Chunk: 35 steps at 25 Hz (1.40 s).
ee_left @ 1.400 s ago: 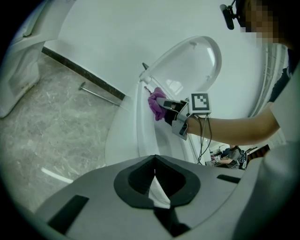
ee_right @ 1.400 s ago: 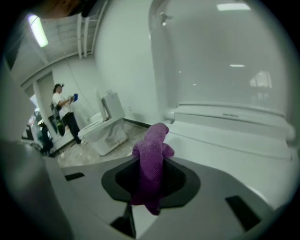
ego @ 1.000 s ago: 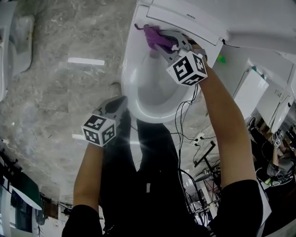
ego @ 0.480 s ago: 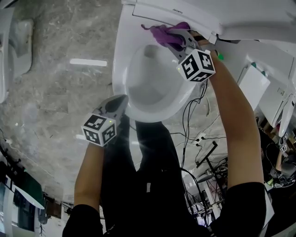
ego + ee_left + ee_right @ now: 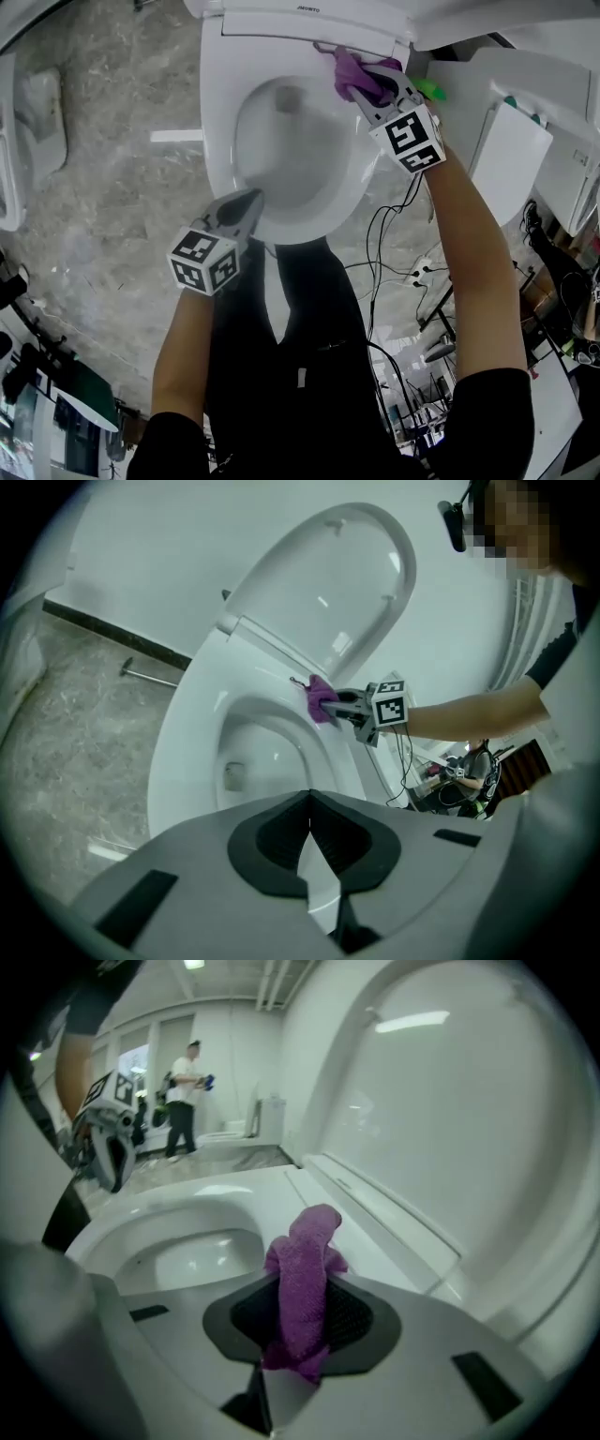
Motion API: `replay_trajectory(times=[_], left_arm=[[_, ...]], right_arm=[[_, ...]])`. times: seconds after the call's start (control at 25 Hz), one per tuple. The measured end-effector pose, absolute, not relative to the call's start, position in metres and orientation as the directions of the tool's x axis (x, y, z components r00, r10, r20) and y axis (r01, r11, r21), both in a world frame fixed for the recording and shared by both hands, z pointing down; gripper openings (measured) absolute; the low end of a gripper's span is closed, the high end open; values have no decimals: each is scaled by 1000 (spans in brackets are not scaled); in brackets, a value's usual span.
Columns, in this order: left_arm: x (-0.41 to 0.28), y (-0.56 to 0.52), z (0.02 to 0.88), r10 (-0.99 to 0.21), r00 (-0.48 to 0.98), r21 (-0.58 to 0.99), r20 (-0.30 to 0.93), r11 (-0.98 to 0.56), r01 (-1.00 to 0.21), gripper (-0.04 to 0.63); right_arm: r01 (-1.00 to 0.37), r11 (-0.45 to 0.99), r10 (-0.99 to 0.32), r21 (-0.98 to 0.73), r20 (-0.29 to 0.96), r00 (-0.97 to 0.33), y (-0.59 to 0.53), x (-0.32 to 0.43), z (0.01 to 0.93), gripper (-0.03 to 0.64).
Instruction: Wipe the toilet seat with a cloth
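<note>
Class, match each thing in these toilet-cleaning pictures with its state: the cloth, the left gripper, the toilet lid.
Things:
1. cloth
2. left gripper
3. toilet lid

States:
A. raised upright
B. shut, holding nothing
C. purple, clamped in the right gripper

Pairs: 1-C, 2-B, 3-A

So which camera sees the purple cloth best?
The right gripper view: the purple cloth sits big and close in the middle, pinched by the right tool. The head view shows a small purple bunch at the back of the toilet seat, partly under that tool. The left gripper view shows only a tiny purple patch far off.
</note>
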<state>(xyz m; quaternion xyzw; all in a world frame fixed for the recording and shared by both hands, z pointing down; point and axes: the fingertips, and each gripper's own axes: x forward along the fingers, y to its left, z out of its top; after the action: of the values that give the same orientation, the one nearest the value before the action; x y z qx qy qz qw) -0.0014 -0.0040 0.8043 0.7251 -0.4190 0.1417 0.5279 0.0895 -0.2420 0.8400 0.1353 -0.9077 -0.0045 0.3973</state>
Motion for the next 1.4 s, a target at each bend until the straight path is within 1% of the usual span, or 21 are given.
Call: replay_trajectory(times=[0.08,0.2,0.24,0.32,0.4,0.48,0.52,0.56,0.64,0.76,1.0,1.12,1.24,1.4], left_arm=[[7,-7,799,-453,617,645,644,-112,-756,9],[20,-11,787,-447,625,647,640,-126,-752,9],[24,-14,782,-450,628,649,635,-131,-750,9],[31,-25,770,-463,634,650,620,-149,-745,9],[38,-32,756,-473,641,652,604,-170,-739,9],[43,-35,744,-475,648,650,595,-191,-736,9],[45,-37,737,-475,650,646,593,-201,-736,9],[46,-39,730,-477,650,640,592,-212,-738,9],[46,-45,715,-489,644,622,588,-235,-747,9],[39,-54,686,-522,622,591,584,-253,-766,9],[29,-51,596,-554,592,541,585,-277,-794,9],[18,-51,544,-589,541,474,600,-283,-834,9],[8,-52,484,-629,490,407,603,-285,-868,9],[4,-64,398,-704,457,352,543,-303,-885,9]], right_arm=[[-423,904,-341,57,695,-634,-251,113,836,94],[-689,722,-474,-65,678,-562,-248,154,836,94],[-749,654,-500,-105,683,-533,-242,164,837,94],[-811,566,-508,-150,711,-486,-228,175,838,94],[-819,552,-456,-156,767,-452,-205,178,839,94],[-800,580,-365,-150,831,-421,-180,177,839,94],[-789,596,-334,-148,848,-411,-170,176,835,94],[-782,606,-329,-144,850,-411,-164,175,827,94],[-789,599,-384,-136,816,-432,-160,172,799,94],[-826,550,-510,-123,733,-449,-155,172,742,94],[-889,440,-689,-129,586,-426,-121,181,607,94],[-903,401,-781,-153,458,-425,-110,179,527,94],[-927,346,-863,-146,337,-375,-99,178,450,94],[-937,313,-917,-158,206,-341,-93,179,360,94]])
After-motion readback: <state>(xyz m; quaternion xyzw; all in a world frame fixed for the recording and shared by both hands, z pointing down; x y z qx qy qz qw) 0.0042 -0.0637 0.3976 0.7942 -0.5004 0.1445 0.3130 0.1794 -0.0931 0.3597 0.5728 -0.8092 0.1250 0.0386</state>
